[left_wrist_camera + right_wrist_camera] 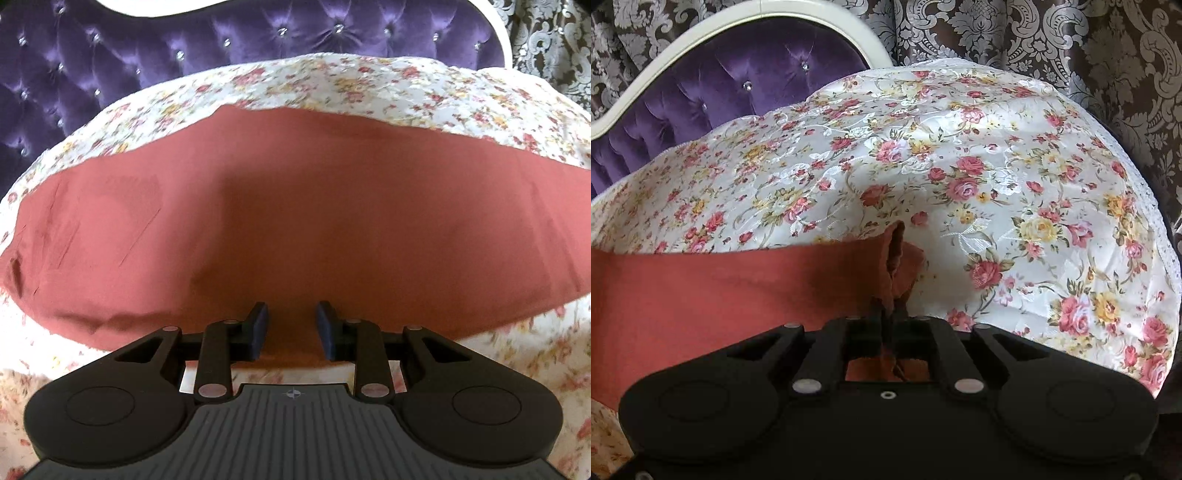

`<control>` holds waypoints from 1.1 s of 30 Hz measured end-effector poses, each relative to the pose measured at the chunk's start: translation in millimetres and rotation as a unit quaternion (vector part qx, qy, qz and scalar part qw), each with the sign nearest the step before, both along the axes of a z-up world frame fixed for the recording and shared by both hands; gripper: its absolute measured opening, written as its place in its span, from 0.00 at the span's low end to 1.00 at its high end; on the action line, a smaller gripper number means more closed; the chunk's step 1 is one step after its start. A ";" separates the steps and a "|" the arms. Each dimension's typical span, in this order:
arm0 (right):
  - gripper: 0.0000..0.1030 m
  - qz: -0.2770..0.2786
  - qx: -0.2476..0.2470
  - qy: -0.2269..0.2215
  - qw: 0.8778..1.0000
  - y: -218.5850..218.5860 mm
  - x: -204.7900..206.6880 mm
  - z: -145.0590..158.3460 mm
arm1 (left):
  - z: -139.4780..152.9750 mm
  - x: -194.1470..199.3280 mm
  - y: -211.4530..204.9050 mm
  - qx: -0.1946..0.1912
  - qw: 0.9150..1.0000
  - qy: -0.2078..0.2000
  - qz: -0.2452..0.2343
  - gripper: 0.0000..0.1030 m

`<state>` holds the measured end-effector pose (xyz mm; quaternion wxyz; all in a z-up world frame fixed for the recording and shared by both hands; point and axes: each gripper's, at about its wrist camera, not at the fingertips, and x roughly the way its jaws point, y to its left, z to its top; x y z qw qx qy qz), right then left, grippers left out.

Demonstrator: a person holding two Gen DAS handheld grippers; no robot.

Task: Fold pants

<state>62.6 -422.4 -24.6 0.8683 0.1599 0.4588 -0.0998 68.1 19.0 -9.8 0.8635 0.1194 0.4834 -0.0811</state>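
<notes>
Bed (pixel 1015 177) under a white floral cover, pink and yellow roses, satin sheen. Behind it a headboard (pixel 258 33): purple tufted velvet, crystal-like buttons, curved cream frame (pixel 701 40) round the top edge. Back wall is hung with brown damask (pixel 1052 33), silver scroll pattern; vertical folds suggest a curtain, but could be wallpaper, the fisheye warps it. Light is soft and even, daylight-like, with glare on cover and velvet. No floor or window in view.
</notes>
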 end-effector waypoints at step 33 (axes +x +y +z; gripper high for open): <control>0.12 0.013 0.184 -0.107 0.977 -19.5 -36.3 57.0 | -2.3 79.9 -160.3 -0.021 0.998 0.016 -0.050 0.28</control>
